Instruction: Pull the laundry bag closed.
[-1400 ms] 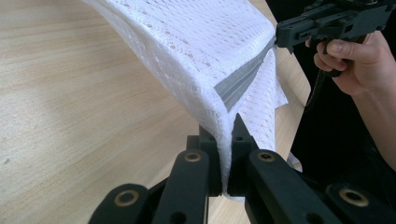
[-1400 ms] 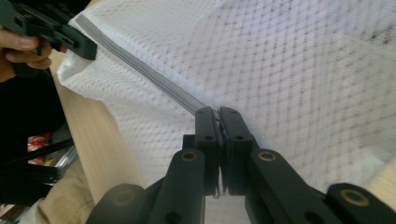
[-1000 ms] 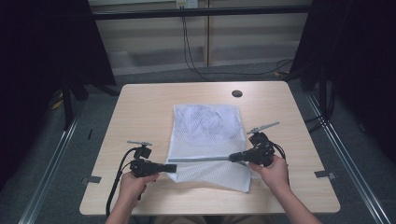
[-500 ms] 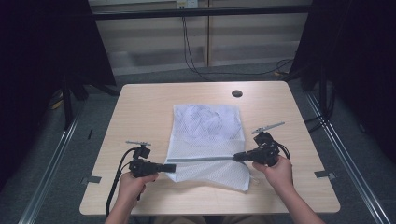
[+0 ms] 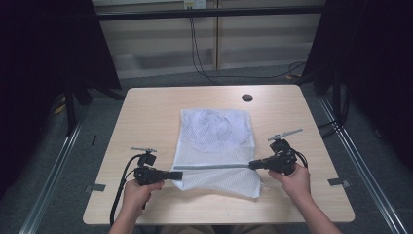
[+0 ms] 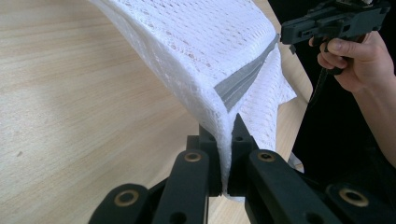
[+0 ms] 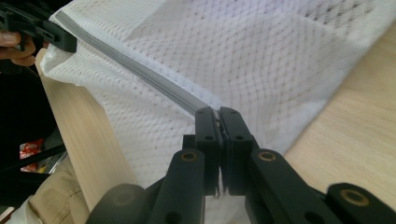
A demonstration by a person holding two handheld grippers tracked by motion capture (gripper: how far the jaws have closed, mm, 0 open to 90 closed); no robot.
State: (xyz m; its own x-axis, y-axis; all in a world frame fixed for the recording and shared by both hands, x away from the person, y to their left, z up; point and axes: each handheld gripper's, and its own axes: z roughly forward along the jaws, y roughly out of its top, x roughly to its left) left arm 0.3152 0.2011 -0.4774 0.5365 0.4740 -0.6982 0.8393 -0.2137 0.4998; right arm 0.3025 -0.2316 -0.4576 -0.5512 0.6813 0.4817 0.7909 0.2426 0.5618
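Mesh bag (image 5: 216,141) on table (image 5: 146,112); grey zip (image 5: 214,166) stretched taut, pinched at ends by left gripper (image 5: 179,174) and right gripper (image 5: 253,164).

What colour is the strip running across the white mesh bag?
Grey. The strip on the mesh bag shows best in the right gripper view.

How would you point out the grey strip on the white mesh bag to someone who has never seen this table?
Start at the light wooden table and find the white mesh bag lying at its middle. Toward its near end a straight grey strip runs across it, pulled taut between the left tongs and right tongs. It is the only grey, unmeshed band on the white netting.
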